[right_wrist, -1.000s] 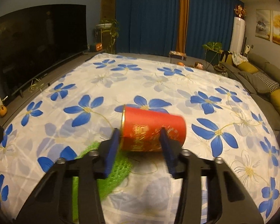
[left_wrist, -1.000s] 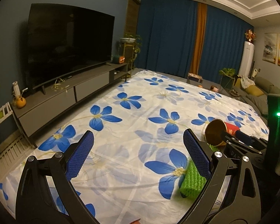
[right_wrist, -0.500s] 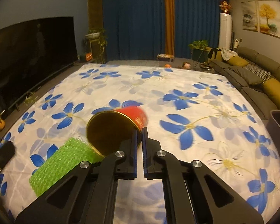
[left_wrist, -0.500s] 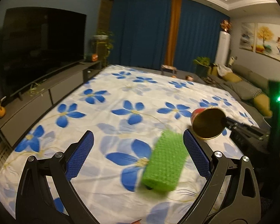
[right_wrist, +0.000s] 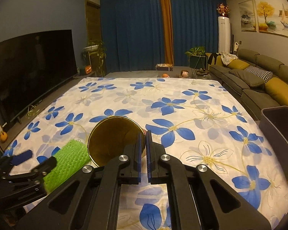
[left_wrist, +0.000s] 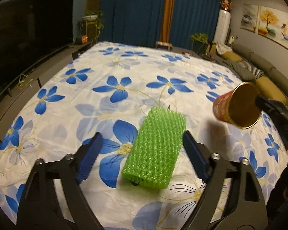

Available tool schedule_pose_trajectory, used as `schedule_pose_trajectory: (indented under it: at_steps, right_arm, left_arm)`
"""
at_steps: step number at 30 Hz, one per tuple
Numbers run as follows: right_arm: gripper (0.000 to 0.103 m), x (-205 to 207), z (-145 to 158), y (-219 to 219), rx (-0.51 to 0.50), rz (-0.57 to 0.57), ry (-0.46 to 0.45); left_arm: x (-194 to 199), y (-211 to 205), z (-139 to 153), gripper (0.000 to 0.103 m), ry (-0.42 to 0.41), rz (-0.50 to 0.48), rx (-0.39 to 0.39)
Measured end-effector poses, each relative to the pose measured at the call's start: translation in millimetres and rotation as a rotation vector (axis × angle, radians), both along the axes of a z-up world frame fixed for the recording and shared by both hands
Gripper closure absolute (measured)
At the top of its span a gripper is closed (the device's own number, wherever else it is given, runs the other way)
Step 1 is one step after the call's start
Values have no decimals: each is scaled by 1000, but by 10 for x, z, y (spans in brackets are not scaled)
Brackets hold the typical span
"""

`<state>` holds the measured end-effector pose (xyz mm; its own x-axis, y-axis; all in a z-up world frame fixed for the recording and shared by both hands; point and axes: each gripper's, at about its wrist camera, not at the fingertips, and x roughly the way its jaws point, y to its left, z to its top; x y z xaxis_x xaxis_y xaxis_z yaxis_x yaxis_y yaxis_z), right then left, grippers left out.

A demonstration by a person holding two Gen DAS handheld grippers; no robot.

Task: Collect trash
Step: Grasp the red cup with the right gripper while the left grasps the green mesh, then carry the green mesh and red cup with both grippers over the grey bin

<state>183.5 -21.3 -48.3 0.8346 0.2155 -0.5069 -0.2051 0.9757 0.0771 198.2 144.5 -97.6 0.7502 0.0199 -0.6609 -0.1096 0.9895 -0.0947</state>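
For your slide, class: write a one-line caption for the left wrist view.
Left gripper straddles a green foam net on the flowered sheet; right gripper holds a red can aloft.

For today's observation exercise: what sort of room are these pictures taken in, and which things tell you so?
Most likely a home living room. A large television stands on a low cabinet along one wall, a long grey sofa with cushions lines the other, and framed paintings hang above it. A flowered sheet covers the middle.

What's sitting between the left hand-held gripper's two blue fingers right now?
The green foam mesh sleeve, lying on the flowered bedsheet, not yet pinched; the left wrist view shows it.
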Motion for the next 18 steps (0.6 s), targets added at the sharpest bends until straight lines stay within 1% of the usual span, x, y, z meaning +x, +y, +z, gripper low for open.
schedule_pose_trajectory:
  at_steps: [1,3,4,6,8,10,12,15,18]
  right_arm:
    - [98,-15,15,-12,4,0,-3]
    - [98,-52,47,-22,6,2,-12]
    - [98,-66,59,-24,6,5,-15]
    - [98,-93,70,-28,5,10,-18]
    - [98,-109,70,-33,7,10,-18]
    - [98,-128,74,-44,8,8,-19]
    - [98,-154,80,-62,9,6,-21]
    - [98,-184,92,-100,12,5,-24]
    - [98,-206,102,-157,21,4,-22]
  left_arm:
    - [6,1,-11,31,11,-6,-3]
    - [63,-5,-56,41,47,-26,-12]
    - [86,-13,-77,42,61,-33,-14]
    - [120,-21,-114,52,85,-43,-18]
    - [141,-22,-144,58,100,-49,-26]
    - [154,-23,-162,61,110,-51,-31]
    - [154,-24,-162,75,109,-50,-32]
    - [137,-42,-145,88,93,-58,-29]
    - [103,-54,-107,90,66,-66,-26]
